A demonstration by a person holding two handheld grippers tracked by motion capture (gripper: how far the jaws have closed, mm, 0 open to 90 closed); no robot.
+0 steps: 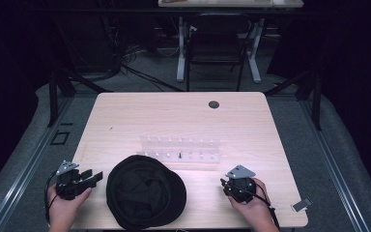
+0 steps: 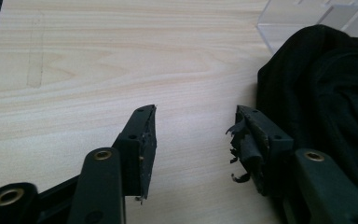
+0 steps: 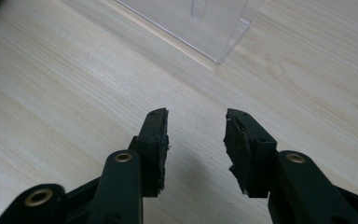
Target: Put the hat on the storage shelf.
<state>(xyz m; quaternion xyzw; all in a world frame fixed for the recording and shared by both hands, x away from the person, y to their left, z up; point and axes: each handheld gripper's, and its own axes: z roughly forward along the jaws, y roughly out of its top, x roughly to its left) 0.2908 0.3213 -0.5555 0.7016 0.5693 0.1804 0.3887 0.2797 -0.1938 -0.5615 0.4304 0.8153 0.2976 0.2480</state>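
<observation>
A black cap (image 1: 146,191) is lying near the front edge of the table (image 1: 125,116), roughly midway between the two grippers. The left gripper (image 1: 92,178) is sitting close to the front left corner, held by the left hand (image 1: 64,209), its jaws standing apart with nothing between them; in the left gripper view (image 2: 196,135) the cap's dark cloth (image 2: 326,102) is lying just beside the right-hand jaw, whose pad is looking frayed. The right gripper (image 1: 224,182) is resting toward the front right corner in the right hand (image 1: 251,208), well apart from the cap, jaws likewise parted over bare wood (image 3: 196,133). A clear plastic rack (image 1: 179,149) is standing just behind the cap, its corner (image 3: 214,23) showing ahead of the right jaws. No writing is legible anywhere.
</observation>
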